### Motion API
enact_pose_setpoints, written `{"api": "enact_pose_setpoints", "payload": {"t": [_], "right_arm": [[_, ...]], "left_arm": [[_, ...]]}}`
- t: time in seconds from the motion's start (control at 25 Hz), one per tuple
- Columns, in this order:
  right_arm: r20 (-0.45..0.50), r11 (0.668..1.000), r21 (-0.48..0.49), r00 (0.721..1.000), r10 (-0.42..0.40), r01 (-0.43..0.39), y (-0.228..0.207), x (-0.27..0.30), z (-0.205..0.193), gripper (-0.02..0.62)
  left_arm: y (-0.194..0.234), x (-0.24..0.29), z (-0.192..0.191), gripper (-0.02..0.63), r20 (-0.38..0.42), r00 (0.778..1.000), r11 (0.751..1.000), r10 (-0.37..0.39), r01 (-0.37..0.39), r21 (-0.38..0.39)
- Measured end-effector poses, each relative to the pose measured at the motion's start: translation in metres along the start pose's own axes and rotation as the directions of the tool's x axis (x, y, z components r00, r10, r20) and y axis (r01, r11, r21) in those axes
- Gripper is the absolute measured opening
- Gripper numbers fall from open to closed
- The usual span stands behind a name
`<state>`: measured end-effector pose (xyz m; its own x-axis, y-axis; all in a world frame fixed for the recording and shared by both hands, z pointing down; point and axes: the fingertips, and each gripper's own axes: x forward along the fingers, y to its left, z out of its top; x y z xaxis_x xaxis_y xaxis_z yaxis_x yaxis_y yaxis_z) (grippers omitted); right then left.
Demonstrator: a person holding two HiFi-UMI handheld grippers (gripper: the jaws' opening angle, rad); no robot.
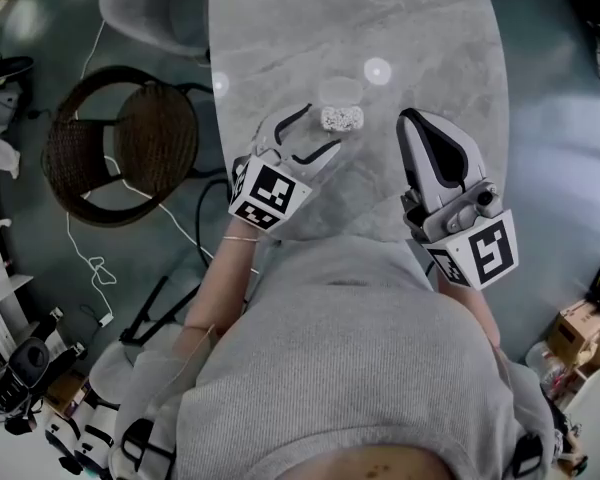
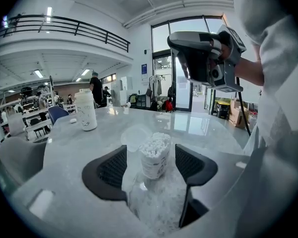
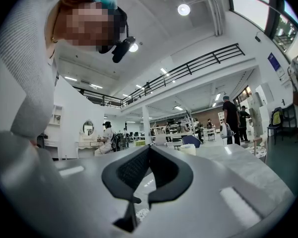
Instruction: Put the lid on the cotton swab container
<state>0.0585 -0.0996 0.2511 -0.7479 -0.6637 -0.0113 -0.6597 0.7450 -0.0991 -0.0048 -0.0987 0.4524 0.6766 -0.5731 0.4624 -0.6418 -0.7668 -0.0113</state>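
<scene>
A clear cotton swab container [image 1: 341,119], full of white swabs and with its top uncovered, stands upright on the grey marble table [image 1: 380,18]. Its translucent round lid [image 1: 340,91] lies flat just beyond it. In the left gripper view the container [image 2: 155,155] sits in the gap of my open left gripper [image 2: 150,165], with the pads clear of it on both sides and the lid [image 2: 135,135] behind it to the left. My left gripper [image 1: 323,128] points at the container. My right gripper [image 1: 412,128] hovers to the right, shut and holding nothing, as its own view of the right gripper [image 3: 148,170] shows.
A white bottle [image 2: 86,110] stands farther along the table. Left of the table are a wicker chair [image 1: 120,153] and a grey chair [image 1: 150,8], with cables on the floor. Cardboard boxes [image 1: 580,333] sit at the right.
</scene>
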Motion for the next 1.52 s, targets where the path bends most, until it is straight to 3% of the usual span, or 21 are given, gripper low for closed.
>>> {"api": "enact_pose_setpoints", "payload": {"t": [1.0,1.52], "right_arm": [[-0.016,0.997,0.001,0.997,-0.076,0.076,-0.010,-0.018,-0.004,0.002],[-0.024,0.995,0.007,0.995,-0.097,0.097,-0.014,-0.024,-0.007,0.002]], "left_arm": [[-0.001,0.028,-0.028,0.313,-0.106,0.992,0.998,-0.062,0.062,-0.001],[-0.004,0.039,-0.032,0.322,-0.123,0.989,0.997,-0.082,0.081,-0.014]]}}
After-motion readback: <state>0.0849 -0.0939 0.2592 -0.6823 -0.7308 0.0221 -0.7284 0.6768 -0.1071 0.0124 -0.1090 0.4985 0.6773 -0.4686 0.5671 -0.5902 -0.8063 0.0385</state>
